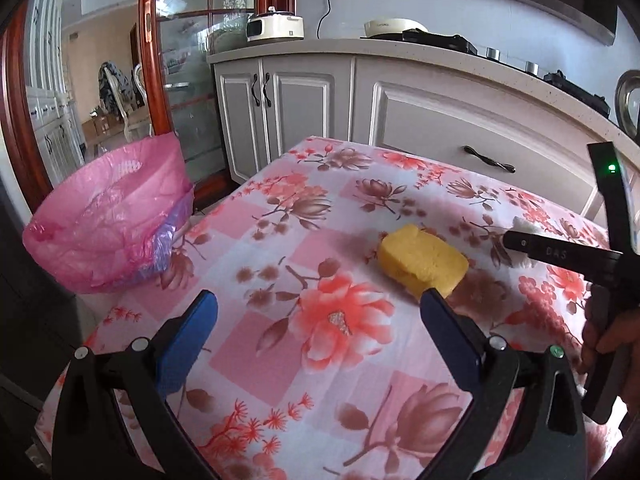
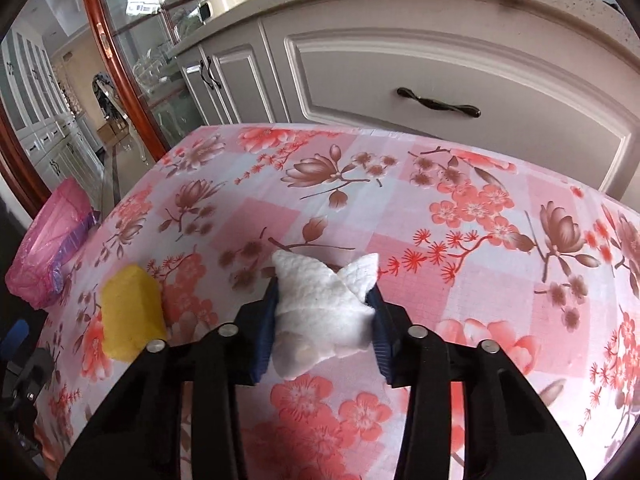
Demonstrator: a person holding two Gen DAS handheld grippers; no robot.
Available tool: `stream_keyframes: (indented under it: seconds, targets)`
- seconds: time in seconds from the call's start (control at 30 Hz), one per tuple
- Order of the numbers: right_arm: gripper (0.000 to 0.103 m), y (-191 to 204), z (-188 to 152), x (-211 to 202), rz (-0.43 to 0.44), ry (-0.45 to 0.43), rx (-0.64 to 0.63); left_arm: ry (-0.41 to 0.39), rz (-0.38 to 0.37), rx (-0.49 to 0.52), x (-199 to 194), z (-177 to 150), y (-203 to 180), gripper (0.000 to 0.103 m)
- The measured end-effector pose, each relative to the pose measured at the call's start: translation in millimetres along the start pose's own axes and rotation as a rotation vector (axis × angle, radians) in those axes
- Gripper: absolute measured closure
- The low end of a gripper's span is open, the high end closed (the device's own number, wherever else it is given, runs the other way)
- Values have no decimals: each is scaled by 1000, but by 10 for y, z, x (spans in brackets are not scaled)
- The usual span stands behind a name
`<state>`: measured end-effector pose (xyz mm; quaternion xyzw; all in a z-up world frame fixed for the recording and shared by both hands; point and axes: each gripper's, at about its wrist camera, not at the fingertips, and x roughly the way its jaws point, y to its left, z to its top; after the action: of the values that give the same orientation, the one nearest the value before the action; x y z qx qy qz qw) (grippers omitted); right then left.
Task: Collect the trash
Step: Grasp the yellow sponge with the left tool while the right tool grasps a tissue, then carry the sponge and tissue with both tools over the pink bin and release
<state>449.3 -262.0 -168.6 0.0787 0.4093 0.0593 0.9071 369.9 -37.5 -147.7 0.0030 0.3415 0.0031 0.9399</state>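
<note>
floral table: right gripper clamps white tissue, hiding its sides; left gripper spread.

The flowered surface lies mostly bare, with wide open room along its far half toward the grey cabinets. A yellow sponge sits mid-surface, just ahead of the left gripper, whose jaws stand wide apart. The pink-lined bin stands off the left edge, its mouth open, nothing between it and the sponge.
</note>
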Motion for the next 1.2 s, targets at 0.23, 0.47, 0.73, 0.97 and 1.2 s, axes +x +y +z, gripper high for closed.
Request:
stream_keyframes:
  seconds: [0.23,0.47,0.73,0.97,1.2]
  targets:
    - [67,-125,-138,-361,41,-52,24,13,-10,11,15,48,-193,5]
    - [67,-364,-303,-708,89,-91,79,64,-8,-8,327,270,-600,5]
    - [67,-516,-390,-928,109,-117,107,163,55,-97,834,451,-878,11]
    - [67,-509,-428,-960,122,-119,115,190,36,-33,808,251,-923,46]
    - [67,-303,-548,-1118,121,-127,76,144,-11,-6,432,173,-835,50]
